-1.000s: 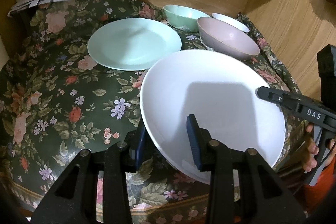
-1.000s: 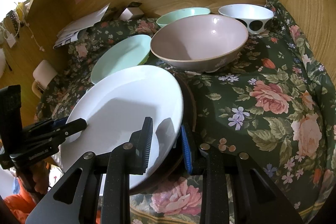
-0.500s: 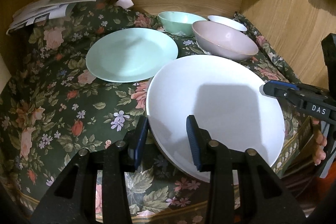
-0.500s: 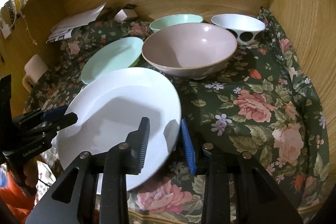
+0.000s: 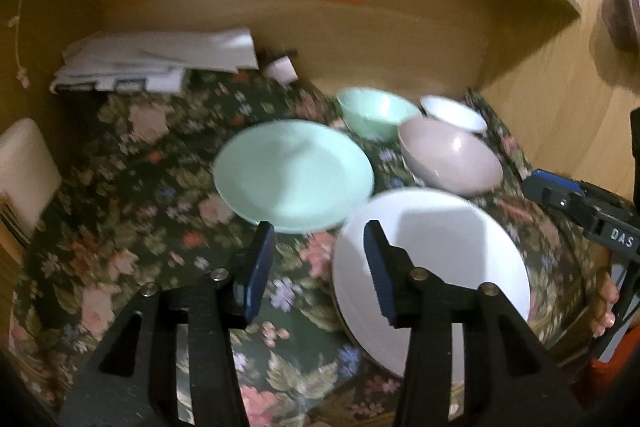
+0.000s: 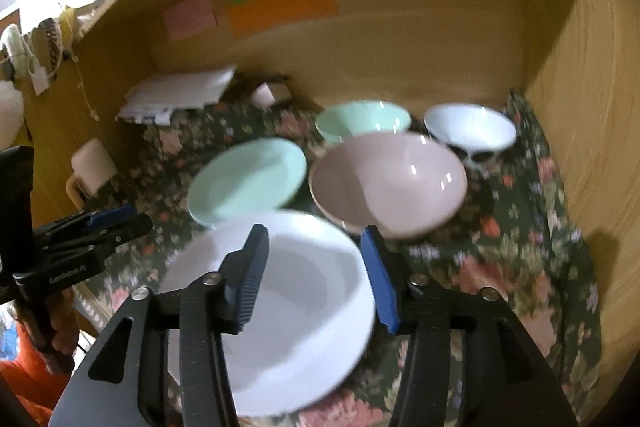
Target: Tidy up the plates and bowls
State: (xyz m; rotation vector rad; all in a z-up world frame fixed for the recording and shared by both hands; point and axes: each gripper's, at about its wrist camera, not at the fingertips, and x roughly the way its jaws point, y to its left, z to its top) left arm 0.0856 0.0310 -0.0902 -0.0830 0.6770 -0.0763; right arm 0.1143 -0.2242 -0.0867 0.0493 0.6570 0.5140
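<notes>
Both the left gripper point(image 5: 318, 269) and right gripper point(image 6: 312, 277) have just opened, empty and clear of the white plate point(image 5: 432, 267), which now rests at the floral cloth's point(image 5: 132, 211) near edge, apparently placed.

White plate point(image 6: 280, 315) below parted gripper point(image 6: 316, 277)

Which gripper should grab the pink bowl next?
Probably the right hand-held gripper: the round pink ceramic bowl sits just beyond its open fingertips, while the left hand-held gripper faces the mint plate.
</notes>
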